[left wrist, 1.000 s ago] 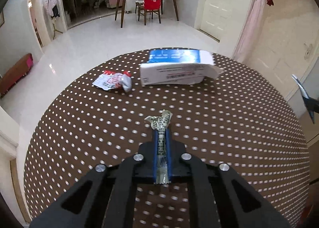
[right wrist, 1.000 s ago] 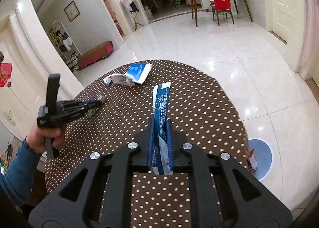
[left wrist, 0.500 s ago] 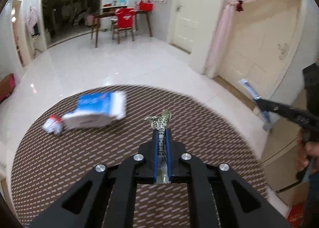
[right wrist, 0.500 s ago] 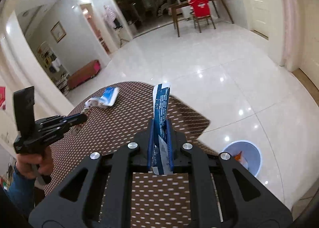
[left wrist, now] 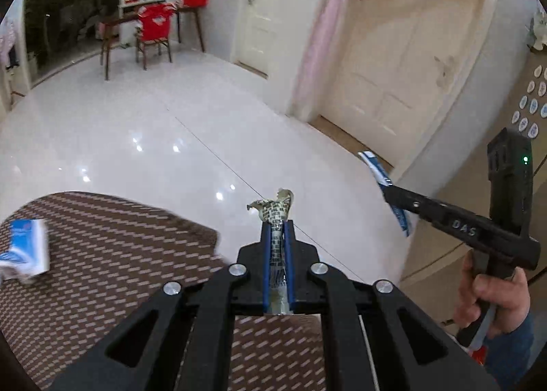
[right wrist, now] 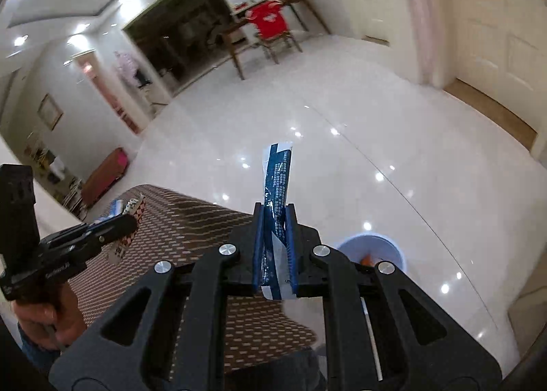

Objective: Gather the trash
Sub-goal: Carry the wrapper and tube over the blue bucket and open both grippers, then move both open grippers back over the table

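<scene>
Both tools are clenched on trash: the left gripper pinches a crumpled checkered wrapper, and the right gripper pinches a blue and white wrapper. They hang past the table edge, over the white floor. A blue bin stands below the right gripper. A blue carton lies at the table's left edge.

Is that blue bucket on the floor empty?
No. The bucket already holds something orange at the bottom; the rest of its inside is hidden behind the right gripper.
</scene>
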`<state>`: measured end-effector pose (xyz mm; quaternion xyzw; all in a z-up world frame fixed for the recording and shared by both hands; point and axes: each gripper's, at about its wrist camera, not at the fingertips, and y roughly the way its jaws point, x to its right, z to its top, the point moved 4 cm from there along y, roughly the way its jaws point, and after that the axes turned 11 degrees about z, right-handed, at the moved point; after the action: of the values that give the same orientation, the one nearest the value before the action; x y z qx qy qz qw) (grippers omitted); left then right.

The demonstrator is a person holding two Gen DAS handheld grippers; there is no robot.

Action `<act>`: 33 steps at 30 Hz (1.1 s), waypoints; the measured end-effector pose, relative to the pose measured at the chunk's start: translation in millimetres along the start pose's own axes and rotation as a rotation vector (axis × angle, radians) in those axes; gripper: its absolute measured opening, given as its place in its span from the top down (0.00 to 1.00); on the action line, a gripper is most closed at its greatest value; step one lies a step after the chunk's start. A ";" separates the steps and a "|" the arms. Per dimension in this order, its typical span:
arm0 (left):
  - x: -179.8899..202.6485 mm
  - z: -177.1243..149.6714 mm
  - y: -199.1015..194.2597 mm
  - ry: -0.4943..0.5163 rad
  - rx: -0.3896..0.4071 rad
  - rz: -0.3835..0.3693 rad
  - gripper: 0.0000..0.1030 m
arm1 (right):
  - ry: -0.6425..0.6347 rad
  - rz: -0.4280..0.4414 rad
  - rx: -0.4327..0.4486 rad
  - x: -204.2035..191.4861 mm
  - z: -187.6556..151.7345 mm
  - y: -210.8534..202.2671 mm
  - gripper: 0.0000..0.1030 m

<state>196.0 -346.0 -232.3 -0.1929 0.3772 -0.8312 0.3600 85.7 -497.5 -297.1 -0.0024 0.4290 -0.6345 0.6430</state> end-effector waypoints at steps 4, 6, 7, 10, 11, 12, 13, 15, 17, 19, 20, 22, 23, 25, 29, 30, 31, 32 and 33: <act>38.5 -0.7 41.1 0.035 -0.069 -0.025 0.93 | 0.067 -0.036 -0.023 35.8 -3.2 7.1 0.88; 53.3 -1.3 62.8 0.041 -0.110 -0.030 0.93 | 0.084 -0.043 -0.032 46.5 -5.0 10.6 0.88; 57.0 -1.4 73.2 0.036 -0.134 -0.029 0.93 | 0.092 -0.046 -0.039 52.4 -6.1 13.5 0.88; 70.8 -1.7 98.7 0.039 -0.182 -0.023 0.93 | 0.119 -0.051 -0.054 65.4 -6.6 23.3 0.88; 77.0 -1.4 106.9 0.046 -0.195 -0.026 0.93 | 0.126 -0.052 -0.059 69.4 -6.0 26.9 0.88; 79.8 -3.0 111.8 0.054 -0.203 -0.027 0.92 | 0.133 -0.053 -0.063 73.7 -6.3 30.1 0.88; 83.5 -2.3 120.6 0.063 -0.216 -0.024 0.92 | 0.145 -0.056 -0.068 79.5 -6.7 33.9 0.88; 83.7 -3.5 134.3 0.056 -0.236 -0.023 0.84 | 0.174 -0.053 -0.074 91.1 -7.6 40.5 0.85; 76.1 -2.7 144.3 0.046 -0.238 -0.017 0.50 | 0.205 -0.051 -0.073 100.2 -9.1 43.7 0.85; 67.2 2.4 149.0 0.008 -0.211 0.004 0.21 | 0.247 -0.037 -0.072 109.9 -9.2 47.8 0.62; 58.7 3.1 146.6 -0.012 -0.196 0.015 0.18 | 0.263 -0.037 -0.068 113.1 -7.5 49.1 0.31; 48.4 5.2 144.0 -0.034 -0.185 0.030 0.14 | 0.277 -0.046 -0.056 117.6 -10.4 46.1 0.19; 44.2 5.7 142.0 -0.036 -0.181 0.050 0.14 | 0.281 -0.048 -0.056 118.9 -12.1 45.3 0.11; 38.2 6.8 136.3 -0.035 -0.165 0.076 0.14 | 0.283 -0.077 -0.053 120.4 -14.7 42.7 0.06; 25.0 8.0 116.5 -0.035 -0.121 0.105 0.13 | 0.295 -0.108 -0.042 117.1 -17.3 37.9 0.06; 24.3 9.5 112.6 -0.030 -0.107 0.110 0.13 | 0.296 -0.111 -0.039 114.7 -17.4 35.4 0.06; 23.4 10.1 105.4 -0.024 -0.088 0.119 0.13 | 0.294 -0.115 -0.036 113.7 -13.6 35.9 0.06; 22.4 10.6 98.1 -0.020 -0.074 0.127 0.12 | 0.290 -0.121 -0.034 112.8 -12.5 33.4 0.06; 21.8 10.5 92.4 -0.019 -0.064 0.131 0.12 | 0.280 -0.128 -0.029 107.8 -10.9 29.1 0.06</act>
<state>229.6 -409.5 -295.3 -0.1870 0.4121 -0.7914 0.4109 84.6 -574.2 -379.1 0.0493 0.5224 -0.6620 0.5352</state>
